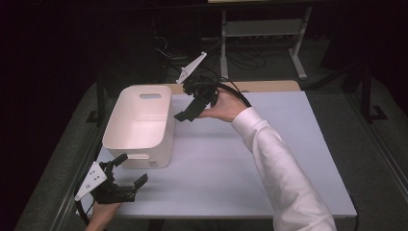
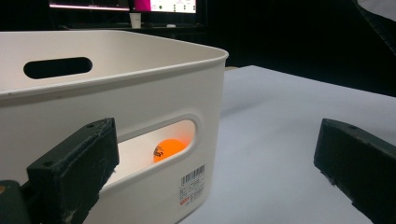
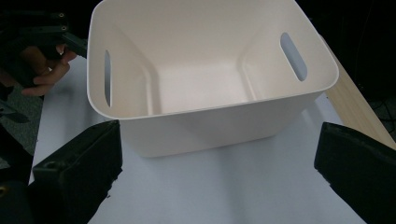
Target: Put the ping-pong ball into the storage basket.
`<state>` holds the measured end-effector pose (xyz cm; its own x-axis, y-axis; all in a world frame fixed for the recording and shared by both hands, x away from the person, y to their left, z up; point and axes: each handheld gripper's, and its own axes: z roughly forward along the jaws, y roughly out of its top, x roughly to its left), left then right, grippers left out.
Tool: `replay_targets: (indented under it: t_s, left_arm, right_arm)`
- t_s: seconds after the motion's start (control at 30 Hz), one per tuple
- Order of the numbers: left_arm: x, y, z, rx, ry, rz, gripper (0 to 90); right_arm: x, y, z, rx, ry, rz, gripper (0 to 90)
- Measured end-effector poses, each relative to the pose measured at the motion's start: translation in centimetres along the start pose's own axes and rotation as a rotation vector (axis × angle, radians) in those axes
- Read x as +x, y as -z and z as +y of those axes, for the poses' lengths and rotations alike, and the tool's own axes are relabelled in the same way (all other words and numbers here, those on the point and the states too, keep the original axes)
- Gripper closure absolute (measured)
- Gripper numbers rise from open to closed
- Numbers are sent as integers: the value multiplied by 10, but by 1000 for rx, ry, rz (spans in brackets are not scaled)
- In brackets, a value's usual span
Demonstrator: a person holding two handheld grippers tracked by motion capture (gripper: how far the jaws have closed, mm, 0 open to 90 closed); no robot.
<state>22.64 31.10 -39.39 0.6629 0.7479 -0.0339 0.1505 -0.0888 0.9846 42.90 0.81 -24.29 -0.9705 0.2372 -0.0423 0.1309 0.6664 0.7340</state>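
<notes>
Your left gripper sits low at the near left, held in your left hand, its two fingers spread wide apart with nothing between them. Your right arm, in a white sleeve, stretches forward and across toward the left. Your right hand holds the right gripper raised and tilted downward to the left, its fingers likewise wide apart and empty.

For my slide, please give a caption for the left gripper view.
Open left gripper facing a white bin, an orange ball visible through its handle slot.
</notes>
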Motion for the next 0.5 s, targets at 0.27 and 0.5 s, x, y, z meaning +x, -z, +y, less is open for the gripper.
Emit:
replay_targets:
  t_s: [0.27, 0.5]
  left_arm:
    - [0, 0, 0, 0, 0, -1, 0]
    - [0, 0, 0, 2, -3, -2, 0]
  right_arm:
    - [1, 5, -8, -10, -8, -11, 6]
    - [3, 6, -16, -1, -5, -15, 6]
